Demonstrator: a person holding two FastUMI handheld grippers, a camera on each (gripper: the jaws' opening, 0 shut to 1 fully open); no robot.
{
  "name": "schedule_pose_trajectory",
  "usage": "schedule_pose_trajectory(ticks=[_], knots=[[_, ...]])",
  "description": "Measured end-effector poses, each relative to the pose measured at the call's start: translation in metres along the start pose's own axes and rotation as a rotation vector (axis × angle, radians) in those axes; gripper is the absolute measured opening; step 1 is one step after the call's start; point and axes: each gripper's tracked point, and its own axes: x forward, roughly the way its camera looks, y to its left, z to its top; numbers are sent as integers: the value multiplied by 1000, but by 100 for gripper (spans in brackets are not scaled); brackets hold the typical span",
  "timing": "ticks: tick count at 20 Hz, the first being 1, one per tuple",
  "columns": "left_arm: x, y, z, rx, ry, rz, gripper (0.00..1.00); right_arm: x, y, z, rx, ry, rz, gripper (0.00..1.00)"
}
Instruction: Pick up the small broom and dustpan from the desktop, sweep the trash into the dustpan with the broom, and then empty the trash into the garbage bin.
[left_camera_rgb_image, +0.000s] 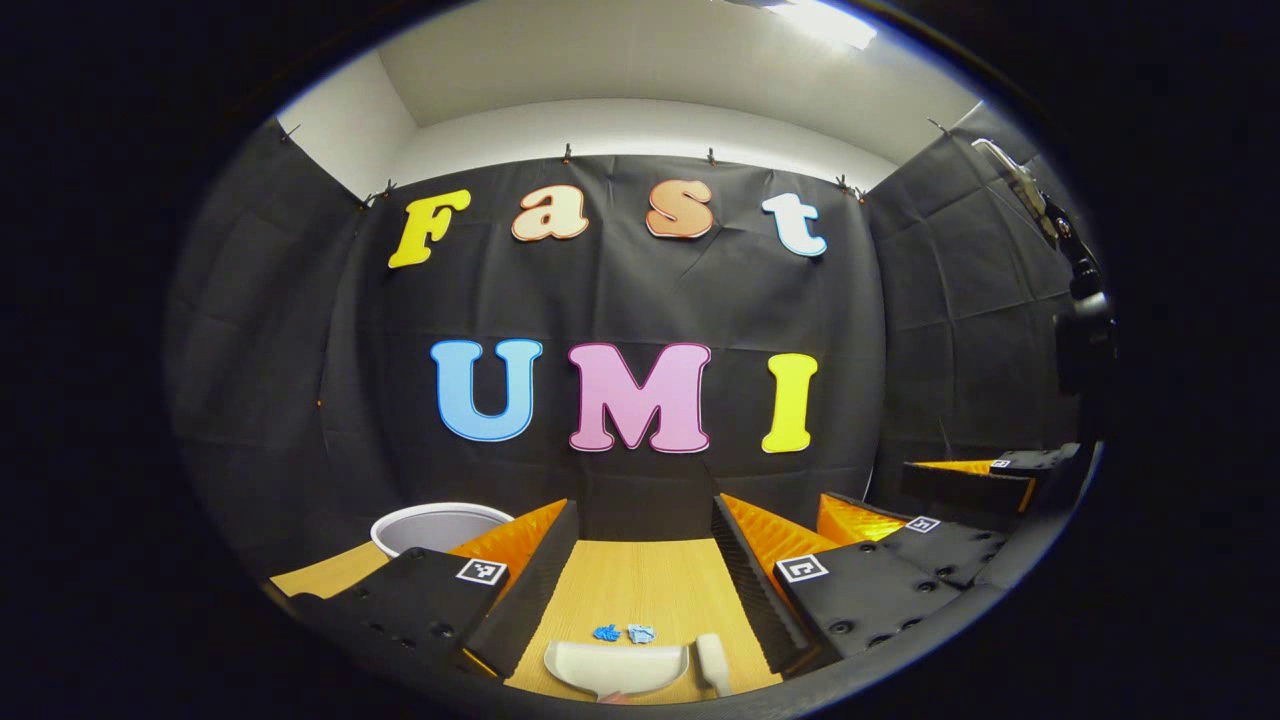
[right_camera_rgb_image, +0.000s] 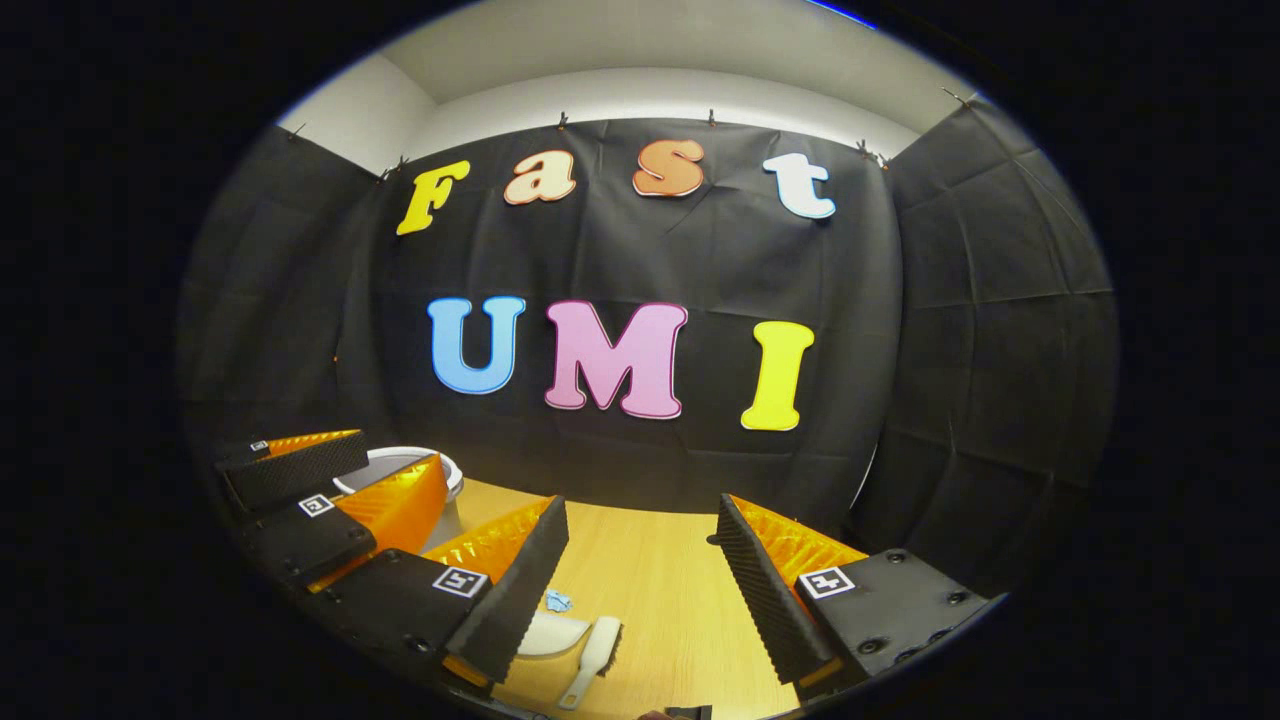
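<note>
The white plastic dustpan (left_camera_rgb_image: 616, 667) lies on the wooden tabletop (left_camera_rgb_image: 640, 585) just ahead of the left gripper (left_camera_rgb_image: 640, 590), its near edge cut off. Two crumpled blue scraps (left_camera_rgb_image: 624, 633) sit just beyond it; the small broom (left_camera_rgb_image: 713, 660) lies beside it toward the right gripper (right_camera_rgb_image: 640, 575). Both grippers' ridged fingers stand wide apart, holding nothing. A round white garbage bin (left_camera_rgb_image: 435, 525) sits partly hidden behind the left gripper's left finger.

We see a light wooden tabletop (left_camera_rgb_image: 640, 580), a white dustpan (left_camera_rgb_image: 615, 668) lying on it, a small white broom (left_camera_rgb_image: 712, 660) just beside that, two blue scraps of trash (left_camera_rgb_image: 625, 633) near the dustpan, a white garbage bin (left_camera_rgb_image: 440, 525) toward the back.
</note>
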Motion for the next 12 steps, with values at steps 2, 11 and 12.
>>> schedule_pose_trajectory(ticks=[2,11,12], knots=[[6,-4,-18,-36,55,-20,80,4,0,-13,-2,39,13,96],[30,3,-96,-44,316,39,80,37,17,-128,104,406,166,95],[30,2,-110,-52,381,37,80,39,18,-143,133,472,183,95]])
